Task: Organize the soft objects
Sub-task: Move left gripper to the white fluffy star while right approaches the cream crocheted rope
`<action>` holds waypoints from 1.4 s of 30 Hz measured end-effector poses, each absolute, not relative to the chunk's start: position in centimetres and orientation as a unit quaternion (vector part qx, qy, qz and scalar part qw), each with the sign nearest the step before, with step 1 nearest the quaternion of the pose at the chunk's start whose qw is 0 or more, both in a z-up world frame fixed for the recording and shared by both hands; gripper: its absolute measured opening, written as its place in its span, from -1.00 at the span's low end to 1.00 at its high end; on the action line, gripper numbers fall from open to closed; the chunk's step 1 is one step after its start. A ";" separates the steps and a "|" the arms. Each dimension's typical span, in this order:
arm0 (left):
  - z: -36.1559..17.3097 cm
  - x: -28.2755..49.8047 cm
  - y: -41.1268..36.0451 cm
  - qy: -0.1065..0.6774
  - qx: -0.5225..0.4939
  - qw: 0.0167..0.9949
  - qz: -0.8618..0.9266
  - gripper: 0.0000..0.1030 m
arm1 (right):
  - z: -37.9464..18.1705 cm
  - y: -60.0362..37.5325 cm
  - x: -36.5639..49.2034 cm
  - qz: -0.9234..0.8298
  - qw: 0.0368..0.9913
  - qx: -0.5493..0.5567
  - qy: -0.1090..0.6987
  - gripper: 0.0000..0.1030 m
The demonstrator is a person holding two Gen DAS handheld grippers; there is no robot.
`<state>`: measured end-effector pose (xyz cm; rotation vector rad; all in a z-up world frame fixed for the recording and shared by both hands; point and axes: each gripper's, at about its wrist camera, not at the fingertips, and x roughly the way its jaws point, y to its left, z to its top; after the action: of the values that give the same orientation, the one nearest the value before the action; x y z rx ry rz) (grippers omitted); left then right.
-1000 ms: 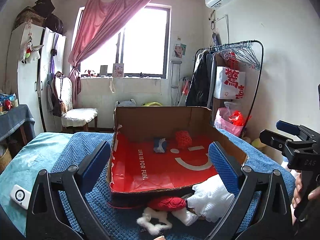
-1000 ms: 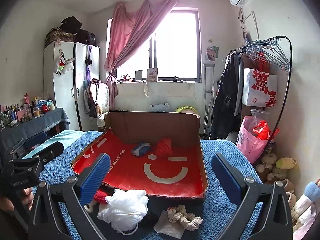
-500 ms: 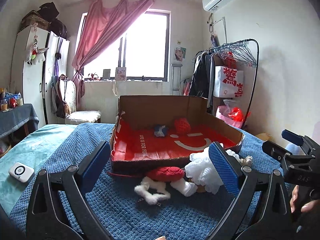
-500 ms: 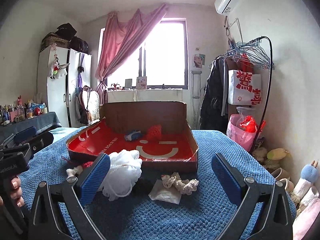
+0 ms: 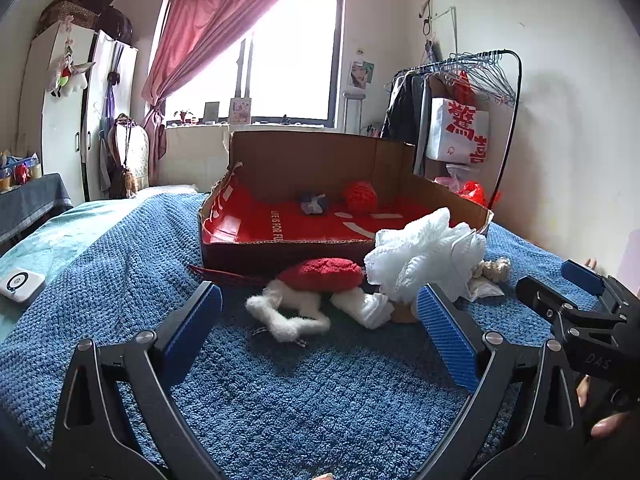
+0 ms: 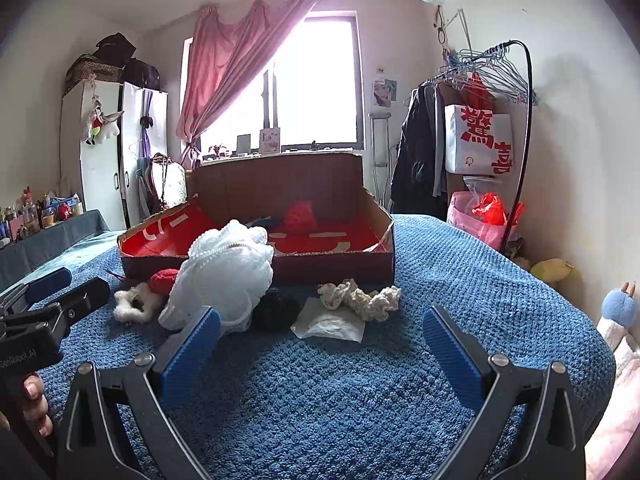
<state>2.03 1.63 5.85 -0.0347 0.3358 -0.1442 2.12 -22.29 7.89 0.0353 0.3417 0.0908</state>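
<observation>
both grippers low over the blue blanket [image 5: 320,400], both empty. left gripper [image 5: 318,328] has its jaws spread wide, nothing between the pads; it faces the red-and-white plush [image 5: 316,280] lying on the blanket just in front of the cardboard box [image 5: 280,254]. right gripper [image 6: 320,344] also wide apart, nothing held; it faces a cream crochet piece [image 6: 360,298] that lies partly on a white tissue [image 6: 332,324], with a dark ball [image 6: 276,310] just left of the tissue. white mesh puff [image 6: 228,272] sits against the box's front wall, between the plush and the dark ball, touching both as far as i can tell. box has a red printed liner; inside near the back wall are a red knitted ball [image 5: 360,196] and a small blue-grey item [image 5: 314,203], close together but apart. white device [image 5: 18,286] sits on the teal sheet at left edge of the left wrist view, well apart from the pile. each view catches the other gripper at its side edge, held by a hand [image 6: 34,404].
</observation>
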 end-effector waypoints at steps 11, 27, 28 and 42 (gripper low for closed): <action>5.5 2.4 1.3 0.179 -0.011 0.982 -0.068 0.94 | 6.3 -22.6 2.8 0.044 0.979 0.032 0.196 1.00; 7.3 4.4 2.6 0.211 -0.011 0.975 -0.069 0.94 | 7.5 -23.1 4.8 0.048 0.974 0.030 0.219 1.00; 7.5 4.7 2.8 0.216 -0.012 0.974 -0.070 0.94 | 7.6 -23.3 5.0 0.049 0.973 0.031 0.222 1.00; 7.3 9.4 4.2 0.304 -0.026 0.948 -0.096 0.94 | 9.6 -25.5 10.1 0.037 0.954 0.016 0.297 1.00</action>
<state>9.38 4.18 7.35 -0.0524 0.6182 -0.1960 10.10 -25.47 9.63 0.0319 0.6032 0.0746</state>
